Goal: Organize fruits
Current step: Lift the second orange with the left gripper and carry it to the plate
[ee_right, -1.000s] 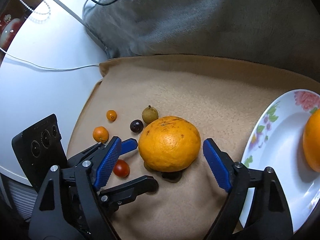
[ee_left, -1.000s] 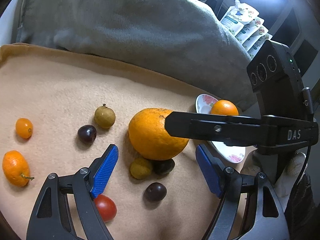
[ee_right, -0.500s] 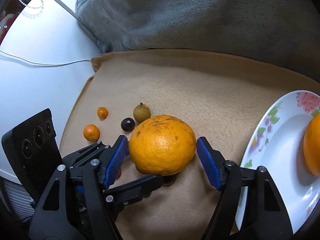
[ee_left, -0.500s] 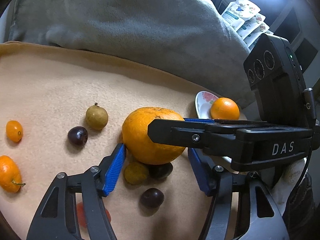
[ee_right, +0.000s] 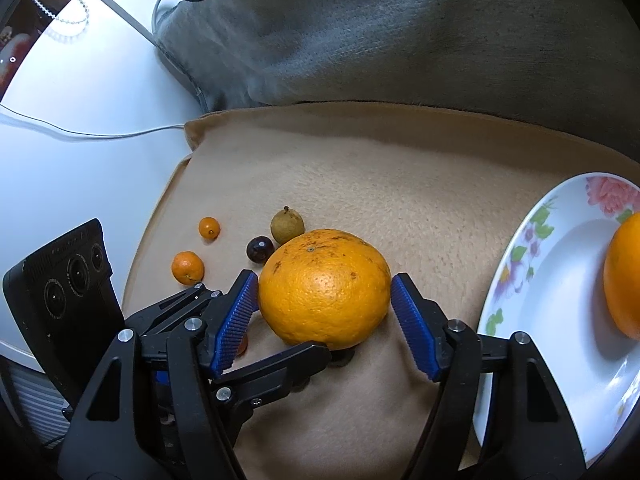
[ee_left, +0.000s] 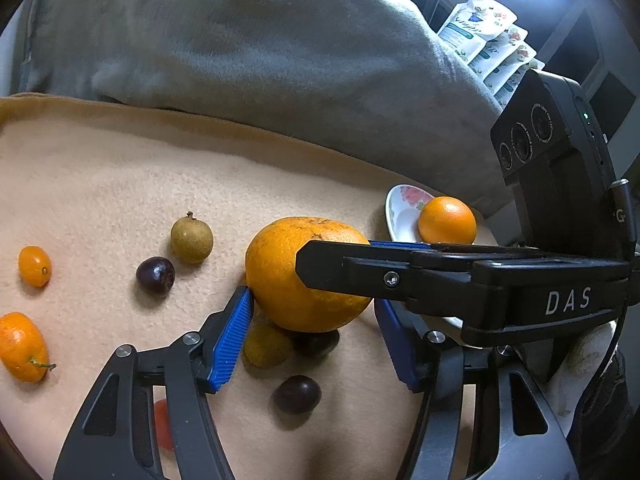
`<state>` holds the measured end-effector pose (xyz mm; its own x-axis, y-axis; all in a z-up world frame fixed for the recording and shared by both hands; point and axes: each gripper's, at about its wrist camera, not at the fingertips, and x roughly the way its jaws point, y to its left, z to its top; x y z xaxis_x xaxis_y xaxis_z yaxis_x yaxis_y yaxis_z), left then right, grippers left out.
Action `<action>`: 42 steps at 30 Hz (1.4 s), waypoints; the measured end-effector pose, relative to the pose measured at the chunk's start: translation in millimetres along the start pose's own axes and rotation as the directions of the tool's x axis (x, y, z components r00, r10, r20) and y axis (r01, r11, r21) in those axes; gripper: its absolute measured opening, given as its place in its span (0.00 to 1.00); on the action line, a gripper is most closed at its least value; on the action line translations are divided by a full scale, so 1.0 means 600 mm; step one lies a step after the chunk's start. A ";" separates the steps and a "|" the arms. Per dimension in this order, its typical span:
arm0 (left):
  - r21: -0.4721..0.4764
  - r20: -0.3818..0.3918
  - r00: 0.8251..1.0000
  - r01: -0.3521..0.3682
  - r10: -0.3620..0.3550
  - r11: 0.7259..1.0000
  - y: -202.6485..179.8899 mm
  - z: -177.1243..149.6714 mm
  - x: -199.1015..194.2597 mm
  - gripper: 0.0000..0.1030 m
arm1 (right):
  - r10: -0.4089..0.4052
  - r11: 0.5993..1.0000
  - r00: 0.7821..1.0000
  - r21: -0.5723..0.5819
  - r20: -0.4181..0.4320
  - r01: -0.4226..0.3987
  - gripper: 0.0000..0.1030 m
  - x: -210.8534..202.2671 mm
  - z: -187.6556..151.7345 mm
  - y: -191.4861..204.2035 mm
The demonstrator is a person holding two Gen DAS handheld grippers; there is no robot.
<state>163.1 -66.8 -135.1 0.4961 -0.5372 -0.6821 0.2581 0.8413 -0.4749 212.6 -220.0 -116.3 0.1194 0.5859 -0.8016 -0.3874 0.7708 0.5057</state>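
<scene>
Large orange (ee_right: 325,289), earlier between wider jaws, now clamped by both claws (ee_right: 324,320) (ee_left: 314,330).

Around the big orange (ee_right: 325,288) room is tight. At its 9 o'clock and 3 o'clock sit the right gripper (ee_right: 324,320) pads, touching or nearly so. The left gripper (ee_left: 314,338) crowds in from 7 o'clock, one finger under the fruit. A brown fruit (ee_right: 287,225) and a dark grape (ee_right: 260,249) lie close at 11 and 10 o'clock. From 12 to 2 o'clock the beige blanket (ee_right: 400,184) is bare up to the gray cushion (ee_right: 400,40). The plate (ee_right: 532,264) bounds the 3 o'clock side.
</scene>
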 end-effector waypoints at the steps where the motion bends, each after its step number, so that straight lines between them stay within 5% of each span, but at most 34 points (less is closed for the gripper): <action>1: 0.002 0.002 1.000 0.001 -0.001 1.000 0.000 -0.001 -0.002 0.60 | 0.000 1.000 1.000 -0.002 0.004 0.000 0.70 -0.004 -0.001 0.001; 22: 0.098 0.036 0.999 0.028 -0.032 0.995 -0.085 -0.008 -0.025 0.60 | -0.020 1.000 0.995 0.010 0.100 0.019 0.70 -0.096 -0.044 -0.013; 42: 0.192 -0.035 0.995 0.095 -0.090 0.977 -0.183 -0.026 0.025 0.60 | -0.062 0.993 0.986 0.108 0.153 0.046 0.70 -0.179 -0.114 -0.102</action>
<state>129.1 -168.4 -101.9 0.4413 -0.6122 -0.6561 0.4586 0.7823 -0.4215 161.1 -347.0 -83.2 0.2813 0.5684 -0.7732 -0.2809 0.8192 0.5000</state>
